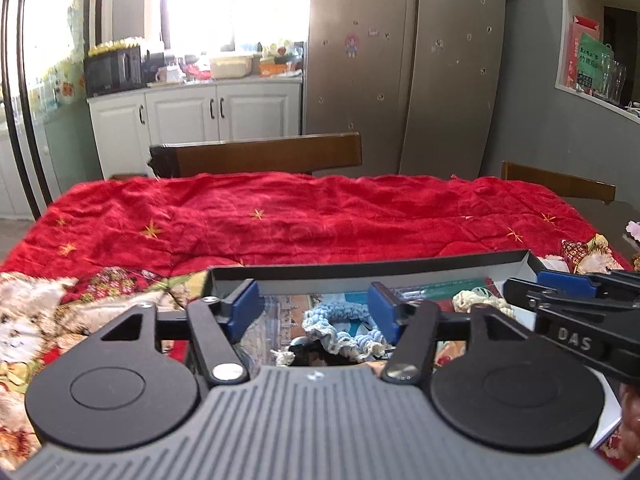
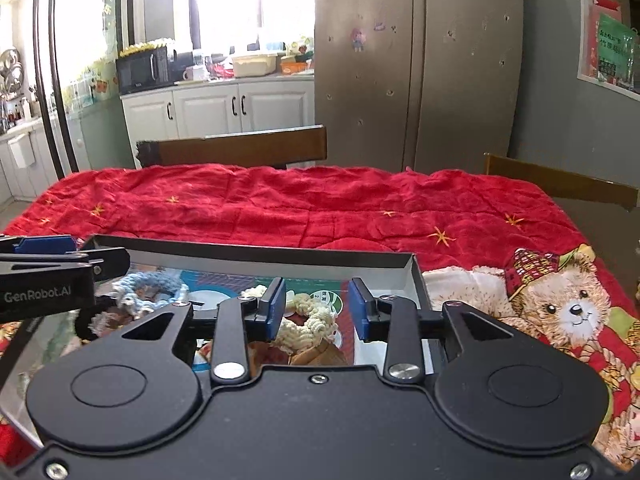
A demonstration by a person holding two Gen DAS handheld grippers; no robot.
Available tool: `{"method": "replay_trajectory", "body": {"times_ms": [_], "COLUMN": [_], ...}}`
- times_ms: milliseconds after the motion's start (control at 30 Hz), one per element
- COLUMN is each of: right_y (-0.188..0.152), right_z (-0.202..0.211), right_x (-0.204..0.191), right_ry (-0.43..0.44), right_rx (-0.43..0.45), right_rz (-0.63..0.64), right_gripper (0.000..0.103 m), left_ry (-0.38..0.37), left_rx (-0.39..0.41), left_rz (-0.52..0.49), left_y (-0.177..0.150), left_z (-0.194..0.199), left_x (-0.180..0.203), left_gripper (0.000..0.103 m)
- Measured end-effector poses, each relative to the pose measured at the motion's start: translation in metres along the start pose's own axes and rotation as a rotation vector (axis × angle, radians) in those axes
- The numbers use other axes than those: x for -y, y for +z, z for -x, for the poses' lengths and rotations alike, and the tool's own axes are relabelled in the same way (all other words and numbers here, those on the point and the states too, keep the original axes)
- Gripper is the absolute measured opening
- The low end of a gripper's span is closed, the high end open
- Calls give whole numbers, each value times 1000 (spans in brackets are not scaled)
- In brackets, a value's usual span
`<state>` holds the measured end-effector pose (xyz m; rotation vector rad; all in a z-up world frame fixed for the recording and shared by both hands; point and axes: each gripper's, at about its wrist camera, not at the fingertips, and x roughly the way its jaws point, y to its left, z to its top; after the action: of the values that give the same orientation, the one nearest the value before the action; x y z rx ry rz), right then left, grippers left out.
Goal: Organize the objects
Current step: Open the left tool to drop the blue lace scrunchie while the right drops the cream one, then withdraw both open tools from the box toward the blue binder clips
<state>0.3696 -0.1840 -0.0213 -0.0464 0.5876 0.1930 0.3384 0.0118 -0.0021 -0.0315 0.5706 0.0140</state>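
Note:
An open black box (image 1: 360, 266) (image 2: 256, 254) sits on the red cloth near me. In it lie a blue crocheted scrunchie (image 1: 340, 330) (image 2: 148, 284) and a cream crocheted scrunchie (image 2: 308, 322) (image 1: 478, 300) on printed cards. My left gripper (image 1: 314, 310) is open, its blue pads either side of the blue scrunchie and above it. My right gripper (image 2: 316, 308) is open over the cream scrunchie, not touching it. Each gripper shows at the edge of the other's view: the right one (image 1: 572, 292) and the left one (image 2: 52, 256).
A red quilted cloth (image 1: 300, 216) with gold stars and a teddy bear print (image 2: 560, 304) covers the table. Two wooden chair backs (image 1: 260, 154) (image 2: 560, 182) stand at the far edge. A fridge (image 1: 404, 60) and white kitchen cabinets (image 1: 196, 114) are behind.

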Motion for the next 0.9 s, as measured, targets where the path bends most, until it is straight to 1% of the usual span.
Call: {"method": "replay_trajectory", "body": {"times_ms": [367,433,567,667,767,900], "right_y": [-7,-8,-15,-21,-29,-38], "right_z": [71,85,115,135,153,173], "right_x": [0,0,-3,-4,-3,-3], "right_ry": [41,55,81,96,120,146], "right_rx": [67,79,103,116,128,133], "right_rz": [38,46,73,81,79,88], "right_gripper": [34,34,36,36,36,37], "left_ry": [11,5,-8,-25,-58,-92], "left_rx": [58,68,94,109,114,130], "left_rz": [-48,-60,-90,-117,-129,-146], "left_y": [-1,-2,-6,-10,-14,-24], "left_z": [48,58,80,97,115,137], "left_x": [1,2,4,7,10,13], "left_gripper": [83,85,86,88,89,93]}}
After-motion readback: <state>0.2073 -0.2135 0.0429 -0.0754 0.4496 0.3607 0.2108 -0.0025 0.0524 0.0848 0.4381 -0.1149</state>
